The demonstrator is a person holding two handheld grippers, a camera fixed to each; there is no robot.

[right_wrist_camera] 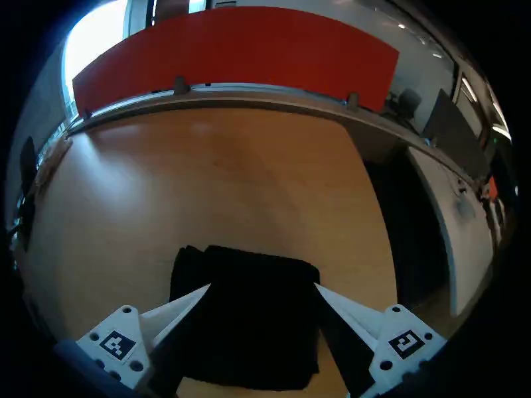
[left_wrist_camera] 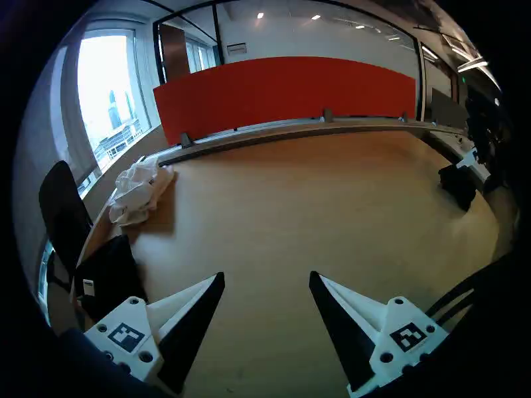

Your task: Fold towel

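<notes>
Both views low over desk (left_wrist_camera: 299,199), facing red partition (left_wrist_camera: 285,89)

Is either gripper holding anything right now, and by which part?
Nothing is held. The left gripper is open over the wooden table; the right gripper is open above the folded black towel, not clamping it.

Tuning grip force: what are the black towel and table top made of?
Black towel: soft matte cloth, likely terry; thick rounded folded edges, weave too dark to see. Table top: smooth wood or wood-look laminate, pale sheen from the light.
</notes>
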